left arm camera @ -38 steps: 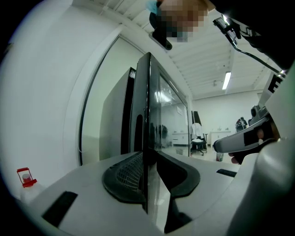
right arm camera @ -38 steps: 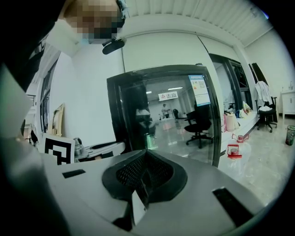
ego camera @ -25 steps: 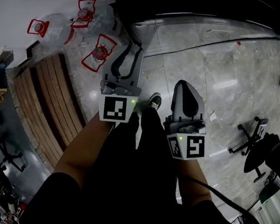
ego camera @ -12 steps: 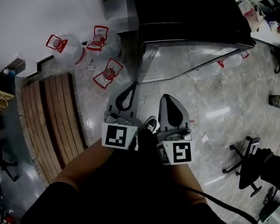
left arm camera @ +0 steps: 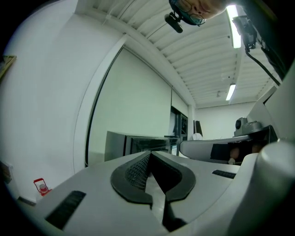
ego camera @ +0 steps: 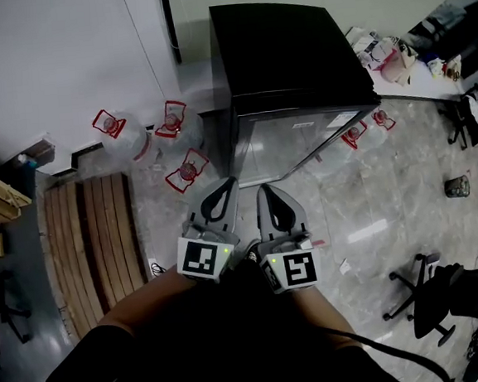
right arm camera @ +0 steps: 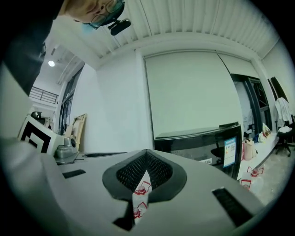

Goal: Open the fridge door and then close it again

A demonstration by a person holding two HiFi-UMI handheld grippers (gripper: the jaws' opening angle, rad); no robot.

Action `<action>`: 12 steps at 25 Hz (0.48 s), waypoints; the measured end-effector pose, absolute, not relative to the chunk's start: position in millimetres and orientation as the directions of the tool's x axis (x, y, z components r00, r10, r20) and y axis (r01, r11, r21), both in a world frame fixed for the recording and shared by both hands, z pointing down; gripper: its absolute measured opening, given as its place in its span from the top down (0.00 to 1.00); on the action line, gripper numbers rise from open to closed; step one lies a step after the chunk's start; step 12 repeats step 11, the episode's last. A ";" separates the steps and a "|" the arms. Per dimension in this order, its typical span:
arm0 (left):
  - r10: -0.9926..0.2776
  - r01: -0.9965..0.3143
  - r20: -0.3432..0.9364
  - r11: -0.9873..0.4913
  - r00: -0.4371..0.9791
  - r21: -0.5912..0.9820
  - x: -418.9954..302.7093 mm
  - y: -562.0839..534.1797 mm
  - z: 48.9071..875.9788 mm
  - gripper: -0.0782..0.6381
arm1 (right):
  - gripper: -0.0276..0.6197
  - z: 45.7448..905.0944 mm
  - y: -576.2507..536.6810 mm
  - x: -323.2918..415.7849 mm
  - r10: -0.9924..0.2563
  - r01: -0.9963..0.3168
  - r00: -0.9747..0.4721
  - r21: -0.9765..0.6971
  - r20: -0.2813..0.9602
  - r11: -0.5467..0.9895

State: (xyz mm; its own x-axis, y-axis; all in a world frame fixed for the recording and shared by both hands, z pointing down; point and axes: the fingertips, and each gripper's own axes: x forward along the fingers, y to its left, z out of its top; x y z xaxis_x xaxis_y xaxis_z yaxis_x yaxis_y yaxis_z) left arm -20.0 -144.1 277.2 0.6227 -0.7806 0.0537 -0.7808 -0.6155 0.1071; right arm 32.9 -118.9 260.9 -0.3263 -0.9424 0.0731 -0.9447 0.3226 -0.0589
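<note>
A low black fridge with a glass door stands against the white wall, door closed. Both grippers hang side by side in front of it, a short way back from the door and touching nothing. My left gripper is shut and holds nothing; my right gripper is shut and empty too. In the left gripper view the jaws meet at the tips and the fridge shows beyond them. The right gripper view has the shut jaws with the fridge to their right.
Large water bottles with red handles stand on the marble floor left of the fridge, more at its right. A wooden pallet lies at the left. An office chair stands at the right. The person's legs fill the bottom.
The view has swung up, so the whole fridge now shows. Both grippers have drawn closer together and nearer the fridge; both stay shut.
</note>
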 end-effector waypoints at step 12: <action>-0.757 -0.755 0.019 -0.649 0.653 0.096 -18.5 -126.2 256.9 0.88 | 0.93 229.5 -108.1 37.9 -0.942 -0.942 -0.335 -0.007 0.021 0.335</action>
